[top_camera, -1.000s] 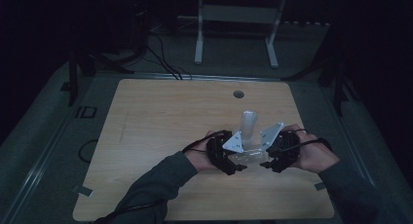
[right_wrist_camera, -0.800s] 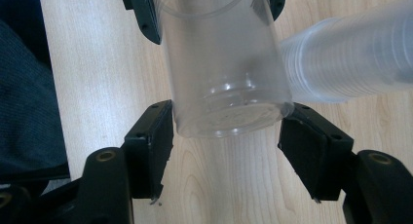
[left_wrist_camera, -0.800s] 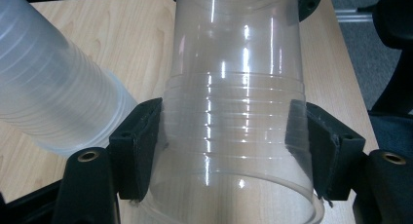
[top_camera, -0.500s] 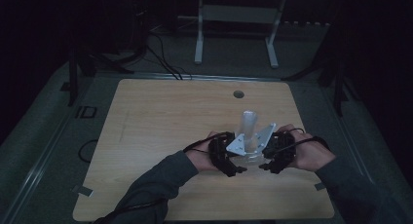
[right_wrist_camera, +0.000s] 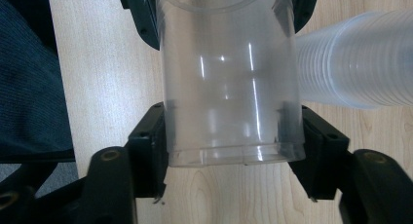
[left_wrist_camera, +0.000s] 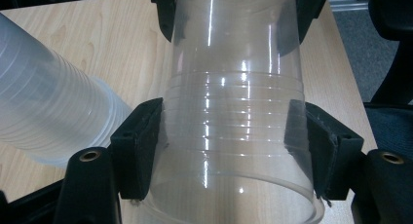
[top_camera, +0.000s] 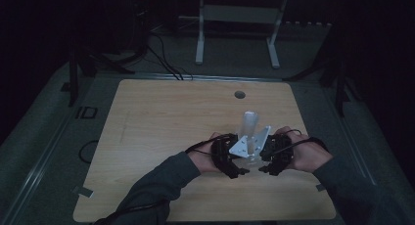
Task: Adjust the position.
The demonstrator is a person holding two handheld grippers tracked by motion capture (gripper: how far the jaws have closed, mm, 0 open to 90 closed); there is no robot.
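High view has both grippers meeting over the surface: left gripper and right gripper, jaws just closing, each pinching one clear cup beside the cup stack.

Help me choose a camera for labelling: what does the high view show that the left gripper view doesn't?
High view: the cable hole and the white stand beyond the far edge. Left gripper view: the left gripper with its pads pressed on the clear cup and its ridged wall. Both: that cup, the stack of cups beside it, the wooden table.
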